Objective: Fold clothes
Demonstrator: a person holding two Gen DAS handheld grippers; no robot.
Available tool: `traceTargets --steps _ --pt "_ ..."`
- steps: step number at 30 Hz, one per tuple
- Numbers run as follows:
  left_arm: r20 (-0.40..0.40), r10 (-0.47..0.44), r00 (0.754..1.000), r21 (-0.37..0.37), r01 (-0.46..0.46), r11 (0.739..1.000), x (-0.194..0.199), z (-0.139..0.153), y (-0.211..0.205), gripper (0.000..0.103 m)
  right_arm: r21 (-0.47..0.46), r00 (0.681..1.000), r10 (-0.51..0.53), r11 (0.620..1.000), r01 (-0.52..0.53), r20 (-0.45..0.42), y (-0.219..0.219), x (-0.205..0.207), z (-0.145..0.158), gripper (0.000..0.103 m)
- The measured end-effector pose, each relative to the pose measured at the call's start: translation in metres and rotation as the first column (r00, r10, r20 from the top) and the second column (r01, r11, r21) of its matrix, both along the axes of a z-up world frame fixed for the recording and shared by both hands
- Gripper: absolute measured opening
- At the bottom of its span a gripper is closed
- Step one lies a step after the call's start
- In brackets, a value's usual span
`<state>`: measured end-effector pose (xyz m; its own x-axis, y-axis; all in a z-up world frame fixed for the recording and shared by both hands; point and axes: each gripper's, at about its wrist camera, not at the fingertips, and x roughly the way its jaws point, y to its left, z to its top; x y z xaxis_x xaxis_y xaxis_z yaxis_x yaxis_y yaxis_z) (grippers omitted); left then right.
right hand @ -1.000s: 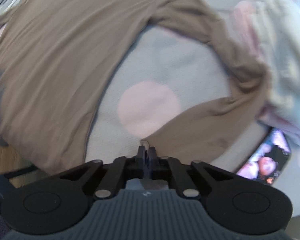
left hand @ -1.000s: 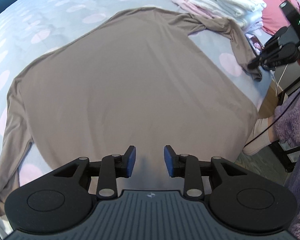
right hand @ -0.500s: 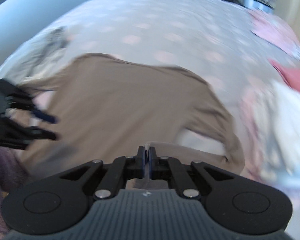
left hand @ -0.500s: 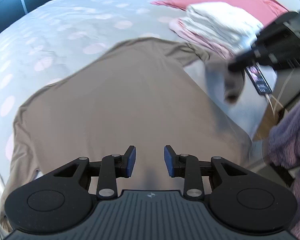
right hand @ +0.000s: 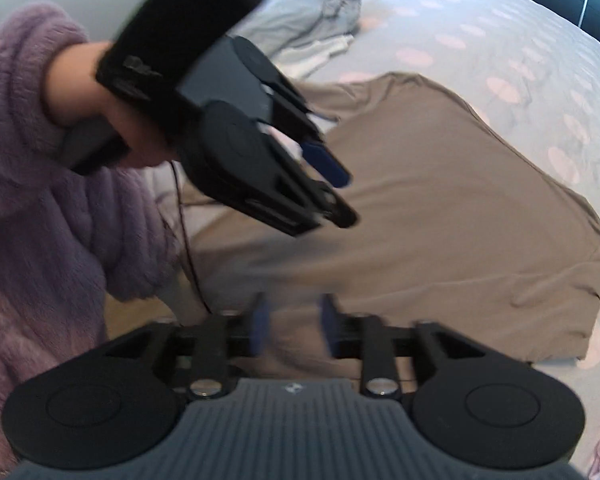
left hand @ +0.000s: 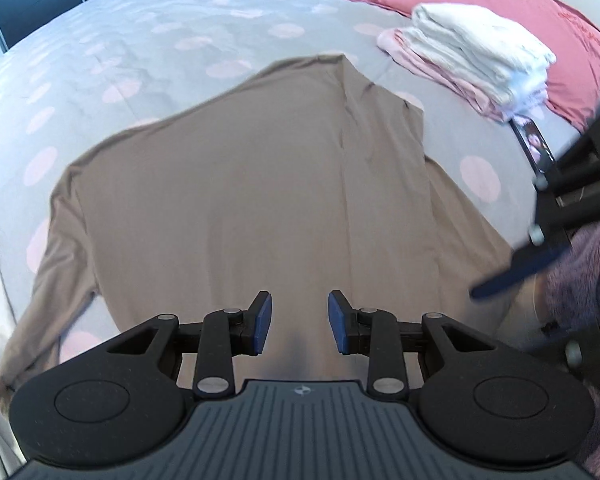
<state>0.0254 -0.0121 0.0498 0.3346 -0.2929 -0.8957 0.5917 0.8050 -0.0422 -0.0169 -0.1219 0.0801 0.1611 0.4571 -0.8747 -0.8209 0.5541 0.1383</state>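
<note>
Hovering over the taupe shirt (left hand: 240, 200) spread on the bed (left hand: 140, 40), the left gripper (left hand: 299, 322) is holding its jaws apart, empty, the shirt's sleeve lying folded across ahead. Swinging in the right view, the right gripper (right hand: 290, 322) is blurring, its jaws having just been opening with nothing between them, shirt directly beneath.

We're in a home bedroom. Evidence: a wide bed under a grey duvet cover with pale pink dots (left hand: 148, 40), a deep pink pillow (left hand: 540, 32) at its head, and a stack of folded white and pink laundry (left hand: 480, 56) on it. A taupe long-sleeved top (left hand: 240, 200) lies spread flat on the cover, a smartphone with a lit screen (left hand: 534, 142) sits by the stack, and a fluffy purple fleece sleeve (right hand: 40, 220) covers the person's arm.
</note>
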Motion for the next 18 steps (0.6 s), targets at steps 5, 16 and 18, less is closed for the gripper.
traceTargets --steps 5,16,18 --pt "-0.01 -0.062 0.998 -0.035 0.061 0.997 -0.015 -0.011 -0.008 0.033 -0.049 0.997 -0.074 0.996 0.072 -0.03 -0.024 0.008 -0.02 0.038" --pt "0.013 -0.229 0.973 -0.011 0.229 0.973 -0.052 -0.039 -0.065 0.04 -0.184 0.945 -0.326 0.929 0.32 -0.004 -0.083 0.015 -0.08 0.039" --pt "0.027 -0.283 0.959 0.038 0.282 0.959 -0.06 -0.047 -0.078 0.04 -0.18 0.931 -0.365 0.915 0.361 0.012 -0.088 0.013 -0.086 0.04"
